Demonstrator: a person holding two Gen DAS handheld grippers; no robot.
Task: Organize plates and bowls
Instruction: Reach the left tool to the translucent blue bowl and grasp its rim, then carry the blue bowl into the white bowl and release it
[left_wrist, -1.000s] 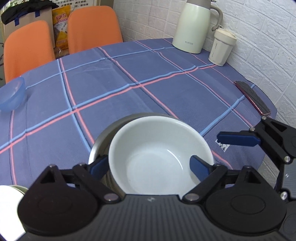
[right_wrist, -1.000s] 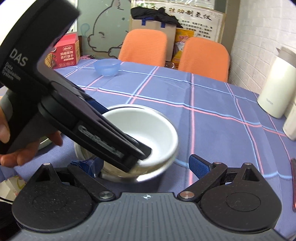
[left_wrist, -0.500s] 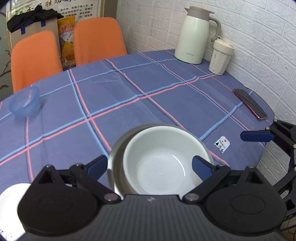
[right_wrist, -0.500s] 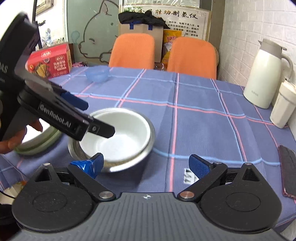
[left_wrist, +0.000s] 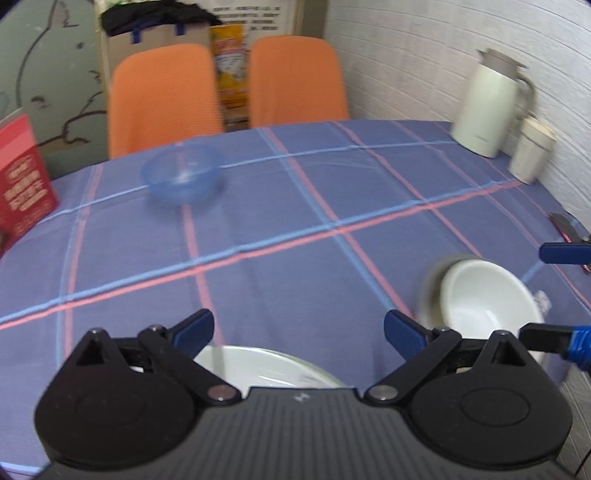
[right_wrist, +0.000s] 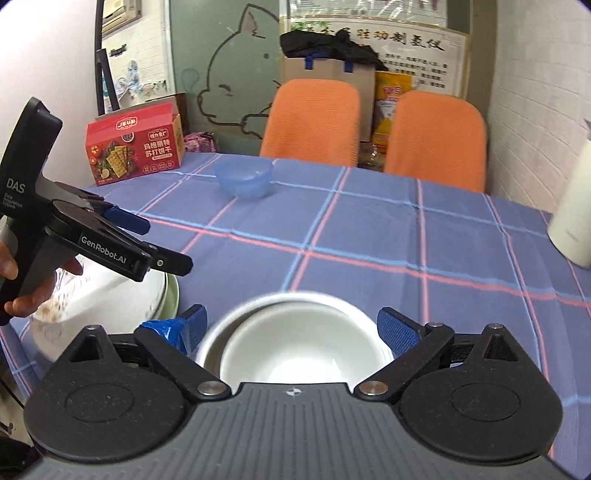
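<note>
Ahead of you the middle of the tabletop (right_wrist: 369, 236) lies bare, a wide lane across the checked cloth. The blue bowl (right_wrist: 243, 179) blocks its far left end, the red box (right_wrist: 135, 144) stands beyond. On your right the white jug (left_wrist: 489, 103) and cup (left_wrist: 530, 149) crowd the wall. Two orange chairs (right_wrist: 310, 118) close the far edge.
</note>
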